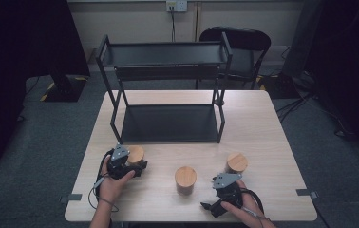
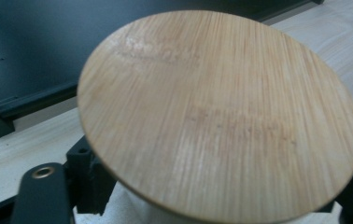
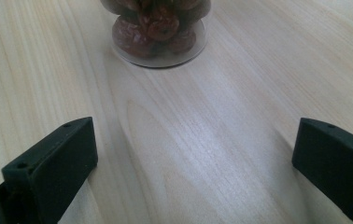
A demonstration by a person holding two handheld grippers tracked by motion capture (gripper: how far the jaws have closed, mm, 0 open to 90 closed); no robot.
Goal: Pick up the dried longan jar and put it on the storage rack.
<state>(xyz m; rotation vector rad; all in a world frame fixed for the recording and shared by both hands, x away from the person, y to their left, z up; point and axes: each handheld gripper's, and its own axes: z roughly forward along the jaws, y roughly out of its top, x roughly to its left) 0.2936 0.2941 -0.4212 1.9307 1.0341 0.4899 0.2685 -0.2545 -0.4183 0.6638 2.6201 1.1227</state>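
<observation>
Three clear jars with round bamboo lids stand on the pale wood table [image 1: 263, 142]. My left gripper [image 1: 137, 165] is shut on the left jar [image 1: 135, 154]. In the left gripper view the jar's lid [image 2: 221, 116] looms large and the black jaws sit against the jar's sides just under it [image 2: 202, 196]. The middle jar [image 1: 185, 179] and the right jar [image 1: 236, 163] stand free. My right gripper [image 1: 210, 205] rests low near the front edge, open [image 3: 193, 154], with bare table between its jaws. A jar of reddish-brown dried fruit [image 3: 158, 28] stands ahead of it.
A black two-tier metal rack [image 1: 168, 124] stands at the back half of the table, both shelves bare. A dark chair [image 1: 242, 47] is behind the table. Cables trail from both grippers near the front edge.
</observation>
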